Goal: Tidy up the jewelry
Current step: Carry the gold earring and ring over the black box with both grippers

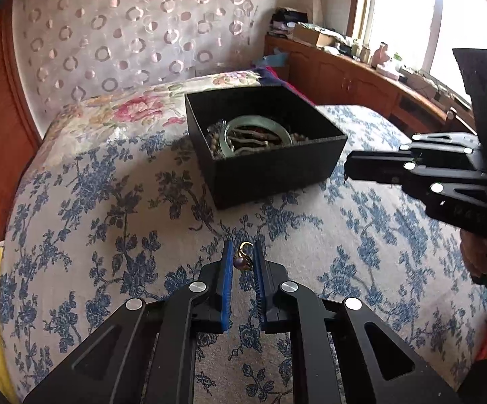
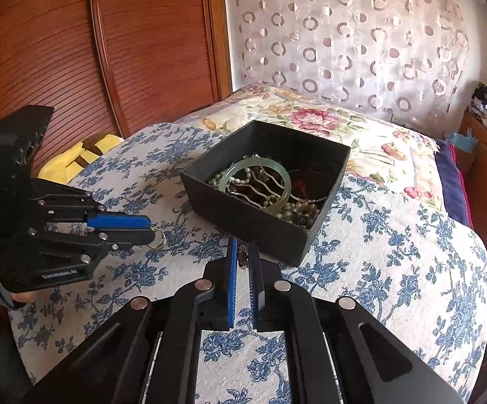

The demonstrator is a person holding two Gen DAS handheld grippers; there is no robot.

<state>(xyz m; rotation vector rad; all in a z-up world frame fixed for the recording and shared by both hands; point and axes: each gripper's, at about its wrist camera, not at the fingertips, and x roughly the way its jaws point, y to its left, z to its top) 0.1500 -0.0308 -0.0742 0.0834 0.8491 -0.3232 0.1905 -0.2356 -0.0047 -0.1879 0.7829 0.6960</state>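
A black open box (image 1: 278, 175) stands on the bed; it also shows in the right wrist view (image 2: 243, 217). It holds a green bangle (image 2: 240, 170), a wavy hair comb, bead strings and other jewelry. My left gripper (image 1: 243, 256) is shut on a gold ring with a purple bead (image 1: 242, 261), above the bedspread in front of the box; the ring also shows in the right wrist view (image 2: 157, 235). My right gripper (image 2: 242, 256) is shut on a small dark trinket (image 2: 242, 256), just before the box's near wall.
The bed has a blue-flowered white cover (image 1: 109, 235) and a rose-patterned quilt (image 1: 136, 107) behind the box. A yellow item (image 2: 75, 158) lies at the bed's left edge. A wooden sideboard (image 1: 361, 77) with clutter runs under the window. A wooden wardrobe (image 2: 75, 50) stands to the left.
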